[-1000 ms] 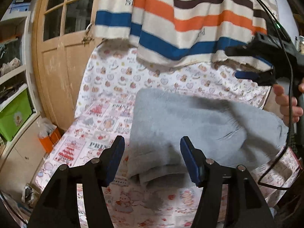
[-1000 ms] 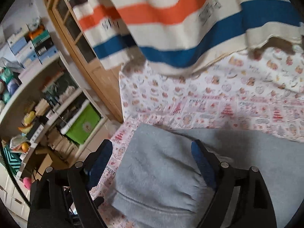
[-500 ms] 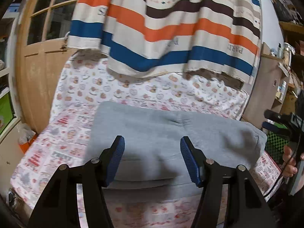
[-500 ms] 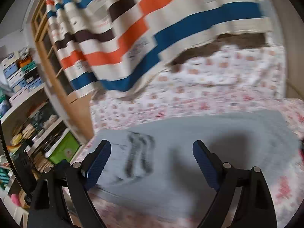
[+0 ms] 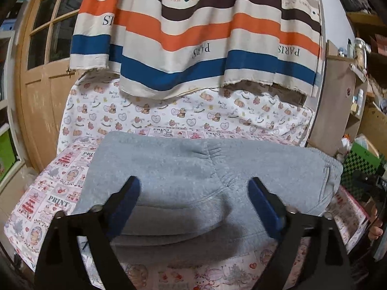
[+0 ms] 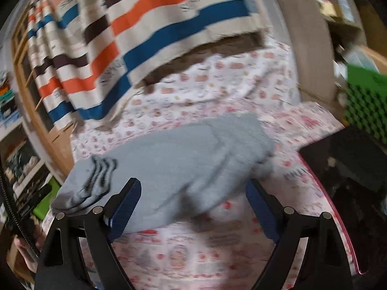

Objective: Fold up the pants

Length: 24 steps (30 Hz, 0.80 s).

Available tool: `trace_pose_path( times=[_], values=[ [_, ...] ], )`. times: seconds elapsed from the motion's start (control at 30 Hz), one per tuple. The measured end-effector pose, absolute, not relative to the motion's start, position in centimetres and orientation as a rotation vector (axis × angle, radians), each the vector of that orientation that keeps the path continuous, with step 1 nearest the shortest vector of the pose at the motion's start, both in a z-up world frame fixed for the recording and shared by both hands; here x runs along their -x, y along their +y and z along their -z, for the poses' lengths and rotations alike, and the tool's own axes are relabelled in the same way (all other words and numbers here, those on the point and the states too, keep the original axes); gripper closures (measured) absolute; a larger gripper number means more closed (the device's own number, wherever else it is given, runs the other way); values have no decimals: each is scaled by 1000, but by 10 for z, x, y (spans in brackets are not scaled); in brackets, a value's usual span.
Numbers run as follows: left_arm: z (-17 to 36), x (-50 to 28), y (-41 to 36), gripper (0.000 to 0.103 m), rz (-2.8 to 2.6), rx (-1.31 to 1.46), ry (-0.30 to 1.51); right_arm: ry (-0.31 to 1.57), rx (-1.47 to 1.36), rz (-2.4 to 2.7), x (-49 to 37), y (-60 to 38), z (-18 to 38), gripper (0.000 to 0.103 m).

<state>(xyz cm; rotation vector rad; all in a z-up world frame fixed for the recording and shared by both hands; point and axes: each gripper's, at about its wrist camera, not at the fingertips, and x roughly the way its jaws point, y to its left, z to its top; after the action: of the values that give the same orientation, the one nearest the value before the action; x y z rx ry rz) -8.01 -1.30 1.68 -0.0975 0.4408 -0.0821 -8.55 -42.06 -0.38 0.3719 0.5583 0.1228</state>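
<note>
Standing wide apart with nothing between their blue pads, the fingers of the left gripper [image 5: 193, 205] have just been opening and now hang empty over the near edge of the grey pants [image 5: 208, 176]; the fingers of the right gripper [image 6: 193, 207] are spread wide too and hold nothing, with the cloth in front of them but not pinched. The pants lie on the patterned sheet [image 5: 48, 198] covering the surface — whether a bed or a couch underneath I cannot tell — gathered into a stacked oblong of several layers, with curved layered edges showing at the near side in the left view and the dark-striped end [image 6: 99, 171] at the left in the right view, which is blurred. Judging by that compact shape and both grippers being free, the main folds look done — what may be left is one more fold across to halve the bundle, or a smoothing of the slightly uneven edges. A striped blanket [image 5: 193, 36] hangs behind, well clear of the pants.
</note>
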Motion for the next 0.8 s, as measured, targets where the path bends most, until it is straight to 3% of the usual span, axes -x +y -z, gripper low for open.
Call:
trace_pose_path(
  times=[0.47,0.8],
  values=[
    [0,66,-17,0,66,91,480,665,-700,-108,14,-479,53,14],
    [3,58,-23,0,90,84,490,659,-673,-89,-6,-471,56,16]
  ],
)
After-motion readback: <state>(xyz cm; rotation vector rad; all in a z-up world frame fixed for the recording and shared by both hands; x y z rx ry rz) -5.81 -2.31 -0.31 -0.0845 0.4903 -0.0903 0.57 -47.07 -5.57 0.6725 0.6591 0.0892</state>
